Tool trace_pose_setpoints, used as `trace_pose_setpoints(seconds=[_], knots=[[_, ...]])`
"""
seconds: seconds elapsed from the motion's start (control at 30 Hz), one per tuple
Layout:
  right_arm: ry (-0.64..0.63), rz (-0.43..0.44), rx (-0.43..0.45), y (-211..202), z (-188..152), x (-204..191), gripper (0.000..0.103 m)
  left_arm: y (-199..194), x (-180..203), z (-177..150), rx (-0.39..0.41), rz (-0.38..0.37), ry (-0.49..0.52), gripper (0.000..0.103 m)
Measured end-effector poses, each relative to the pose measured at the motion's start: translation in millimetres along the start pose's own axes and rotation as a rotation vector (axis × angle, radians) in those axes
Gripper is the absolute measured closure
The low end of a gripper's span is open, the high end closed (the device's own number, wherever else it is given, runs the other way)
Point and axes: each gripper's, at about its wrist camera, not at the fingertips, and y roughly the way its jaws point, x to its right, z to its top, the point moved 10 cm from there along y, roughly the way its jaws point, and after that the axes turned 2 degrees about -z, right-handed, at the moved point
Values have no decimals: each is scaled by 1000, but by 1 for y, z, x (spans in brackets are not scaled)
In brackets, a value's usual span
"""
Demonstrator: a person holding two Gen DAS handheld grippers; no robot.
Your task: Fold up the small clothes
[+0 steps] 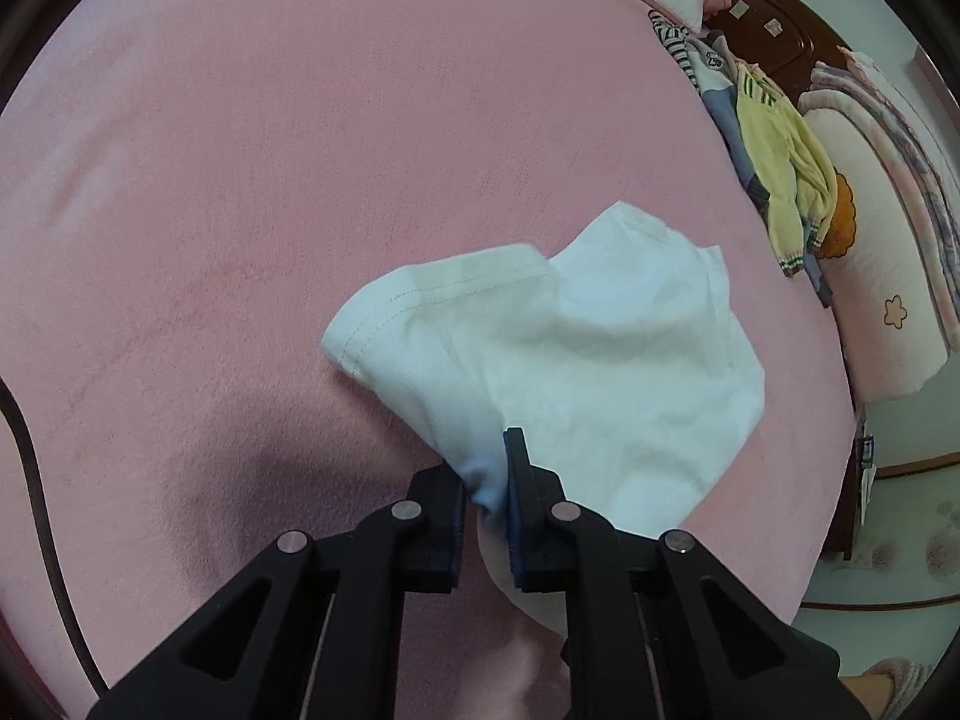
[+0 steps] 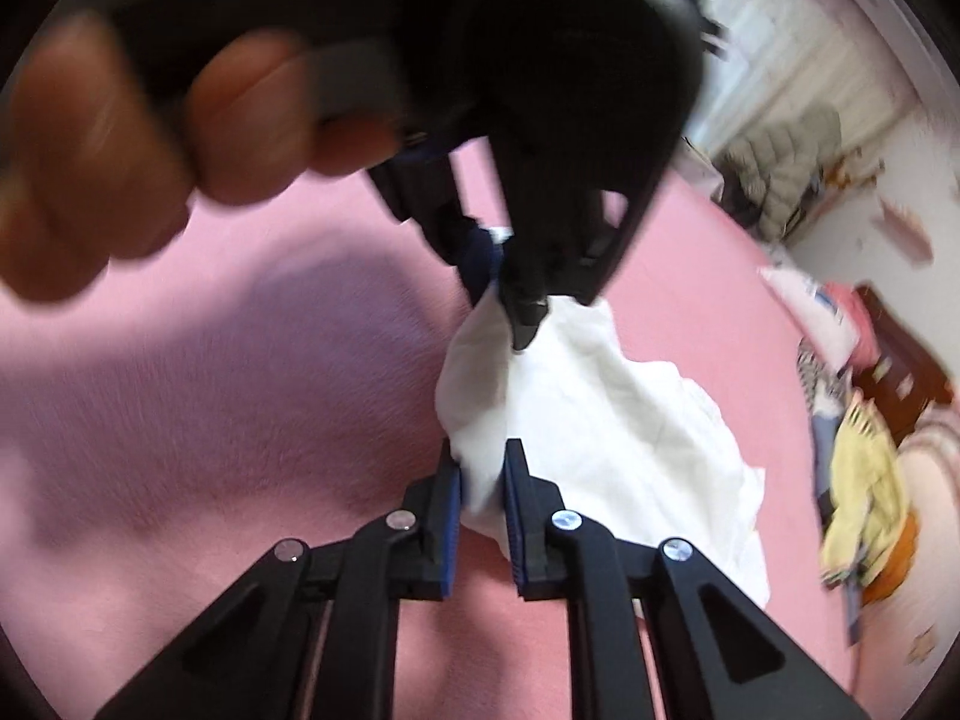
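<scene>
A small white garment (image 1: 576, 360) lies partly on the pink bedspread (image 1: 240, 180), its near edge lifted. My left gripper (image 1: 485, 468) is shut on that near edge. In the right wrist view my right gripper (image 2: 483, 468) is shut on another edge of the same white garment (image 2: 630, 450). The left gripper (image 2: 510, 306) shows there too, held in a hand just ahead, pinching the cloth's far end. The garment hangs bunched between the two grippers, its rest draped on the bed.
A pile of small clothes, with a yellow top (image 1: 786, 180) and striped pieces (image 1: 678, 42), lies at the bed's right edge by pillows (image 1: 888, 300) and a dark wooden headboard (image 1: 774, 18). A black cable (image 1: 36, 480) runs at the left.
</scene>
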Motion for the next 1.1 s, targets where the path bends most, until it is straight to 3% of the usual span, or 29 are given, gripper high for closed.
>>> trace_pose_setpoints(seconds=[0.27,0.53,0.83,1.1], knots=[[253,92,10,-22,7,70,91,-16,59,34,41,-35,71,93],[510,153,-27,-17,-28,154,91,15,147,74,31,-36,175,93],[603,161,-104,8,-87,203,94,82,209,89,-34,-3,233,93],[689,210,-142,25,-120,218,97,116,218,93,-60,27,205,93]])
